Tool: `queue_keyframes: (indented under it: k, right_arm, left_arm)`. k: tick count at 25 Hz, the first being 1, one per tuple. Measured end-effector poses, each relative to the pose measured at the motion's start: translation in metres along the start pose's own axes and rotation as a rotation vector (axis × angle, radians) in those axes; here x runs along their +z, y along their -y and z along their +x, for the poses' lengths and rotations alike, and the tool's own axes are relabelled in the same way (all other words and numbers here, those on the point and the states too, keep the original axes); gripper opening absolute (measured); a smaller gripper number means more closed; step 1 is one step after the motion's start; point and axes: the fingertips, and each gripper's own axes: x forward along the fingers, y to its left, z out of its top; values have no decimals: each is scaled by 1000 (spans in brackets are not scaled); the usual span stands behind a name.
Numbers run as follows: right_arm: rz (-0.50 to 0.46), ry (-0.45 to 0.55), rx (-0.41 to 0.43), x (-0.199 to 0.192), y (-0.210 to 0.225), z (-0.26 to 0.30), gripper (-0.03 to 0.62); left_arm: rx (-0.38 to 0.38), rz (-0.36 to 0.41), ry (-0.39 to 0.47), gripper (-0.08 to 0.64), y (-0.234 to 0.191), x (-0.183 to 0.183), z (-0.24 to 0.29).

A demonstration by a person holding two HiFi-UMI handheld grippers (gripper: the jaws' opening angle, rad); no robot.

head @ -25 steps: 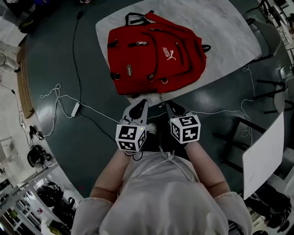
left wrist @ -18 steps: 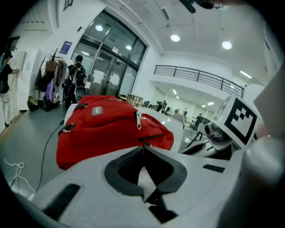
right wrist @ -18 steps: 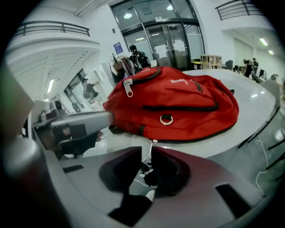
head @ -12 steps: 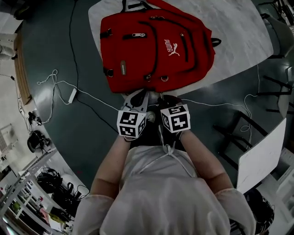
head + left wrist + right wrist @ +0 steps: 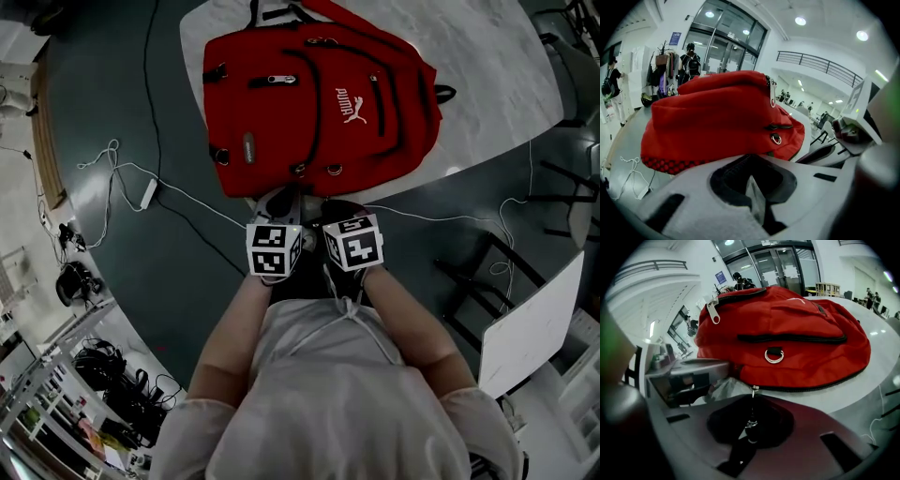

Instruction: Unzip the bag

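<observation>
A red backpack (image 5: pixel 319 98) lies flat on the white marble table (image 5: pixel 487 66), front side up. Both grippers sit side by side at its near bottom edge. In the right gripper view, a zip slider (image 5: pixel 753 389) on the bag's lower zip hangs toward me. Its dark cord pull (image 5: pixel 750 423) runs down between the jaws of my right gripper (image 5: pixel 751 427), which is shut on it. My left gripper (image 5: pixel 752 183) is shut just short of the bag's mesh bottom (image 5: pixel 675 163), with nothing visible between its jaws.
White cables (image 5: pixel 141 178) and a black cable (image 5: pixel 150 84) run over the dark floor left of the table. A dark chair frame (image 5: pixel 487 272) and a white board (image 5: pixel 530 323) stand at the right. Other zips and a metal ring (image 5: pixel 774 355) show on the bag's front.
Both grippers have moved forward to the bag's near edge and drawn closer together. The bag now sits nearer in the head view.
</observation>
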Motion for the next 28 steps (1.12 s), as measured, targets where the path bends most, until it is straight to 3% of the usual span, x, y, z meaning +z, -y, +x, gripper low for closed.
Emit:
queue_keyframes:
  k: [3, 6, 10, 15, 20, 28]
  right_arm:
    - [9, 3, 62, -1, 1, -1, 31]
    - [-45, -10, 92, -1, 1, -1, 29]
    - [-133, -13, 89, -1, 7, -4, 28]
    - [-140, -28, 115, -3, 16, -9, 28]
    - [-220, -53, 114, -5, 31, -15, 28]
    - [-323, -109, 134, -5, 63, -26, 28]
  left_arm:
    - [17, -2, -49, 21, -2, -7, 2]
    - [21, -13, -74, 21, -5, -8, 4]
    - [33, -4, -96, 21, -5, -8, 8]
    - [67, 25, -93, 21, -6, -7, 9]
    - [99, 42, -102, 21, -6, -8, 9]
    - [154, 20, -98, 21, -9, -7, 8]
